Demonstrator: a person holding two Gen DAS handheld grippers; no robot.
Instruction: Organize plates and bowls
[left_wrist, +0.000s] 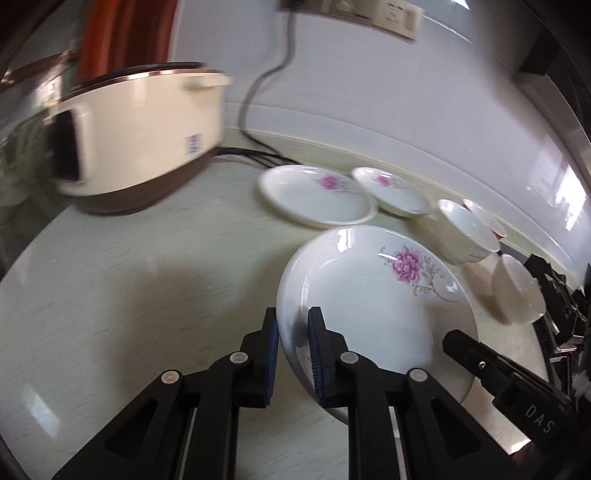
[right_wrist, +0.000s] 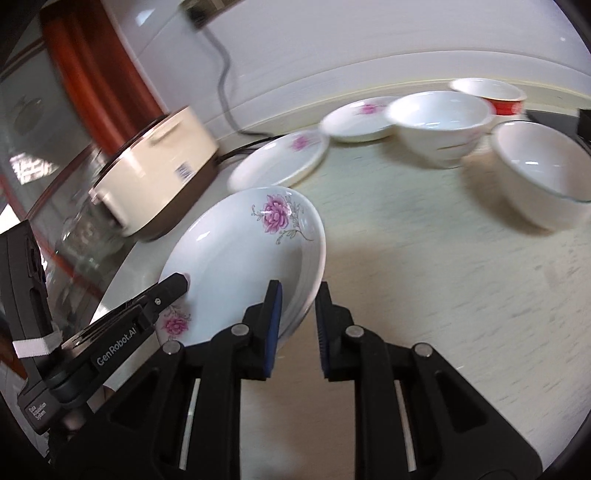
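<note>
Both grippers are pinching the same flowered plate (left_wrist: 373, 295) right now, one on each side of its rim. The left gripper (left_wrist: 293, 354) is clamping the near-left edge and the right gripper (right_wrist: 299, 321) is clamping the near-right edge, so the plate is hanging between them, tilted, over the pale countertop (left_wrist: 147, 295). The bigger flowered plate (left_wrist: 314, 195) is lying straight ahead, farther back toward the wall, with a smaller one (left_wrist: 391, 194) beside it. Probably that's where this one is going, stacked on top.
</note>
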